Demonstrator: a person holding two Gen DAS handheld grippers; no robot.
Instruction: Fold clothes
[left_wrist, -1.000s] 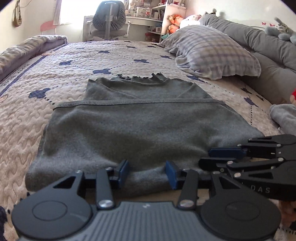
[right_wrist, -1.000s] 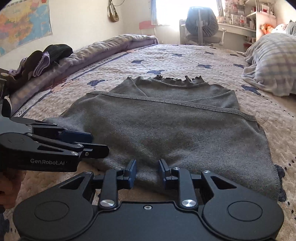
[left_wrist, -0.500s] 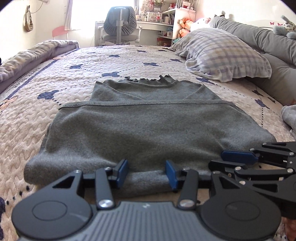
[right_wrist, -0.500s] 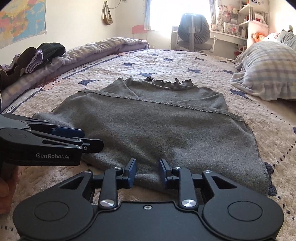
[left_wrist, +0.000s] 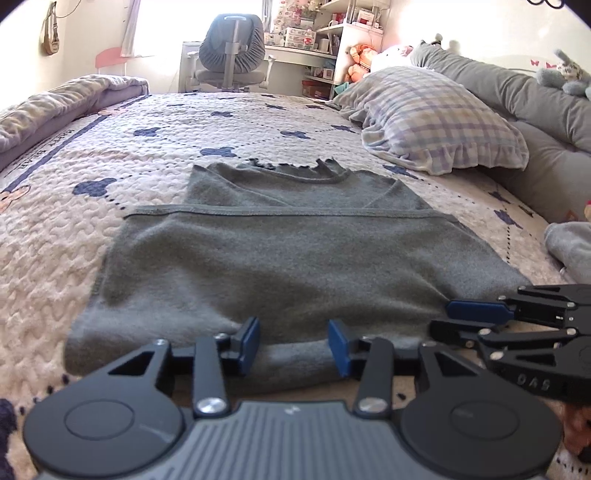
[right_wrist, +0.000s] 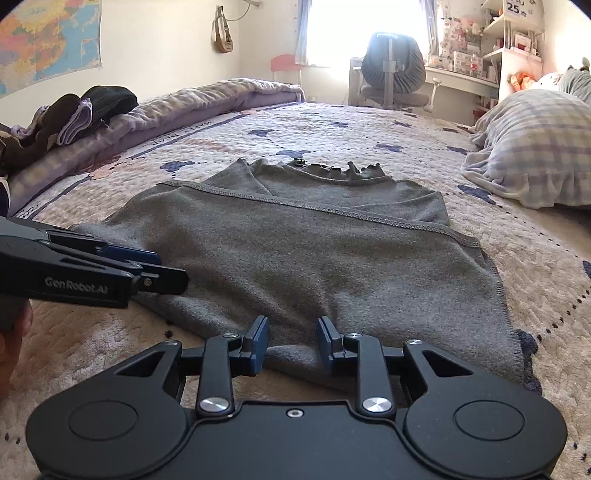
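On the quilted bedspread (left_wrist: 155, 155) a grey top (left_wrist: 295, 258) is lying flat with its frilled neckline pointing away toward the desk chair (left_wrist: 231, 55), the lower part already doubled up so that its hem is running straight across the chest. Both tongs are sitting at the near folded edge. The left gripper (left_wrist: 291, 345) is closing its jaws, with a roll of the grey cloth lying between the blue pads; the pads are not yet looking pressed into it. The right gripper (right_wrist: 291, 343) is standing narrower, its jaws partly apart around the same near edge, further toward the checked pillow (right_wrist: 535, 147); whether its pads are actually biting the fabric is something I cannot tell from either view. A hand (right_wrist: 11, 332) is showing behind the left tool.

Judging by this, the step in hand is taking hold of the near edge for a second fold. The next move is calling for both tongs pinching every layer firmly, then lifting together and carrying the edge evenly toward the neckline, so the cloth is landing square without dragging the layer underneath
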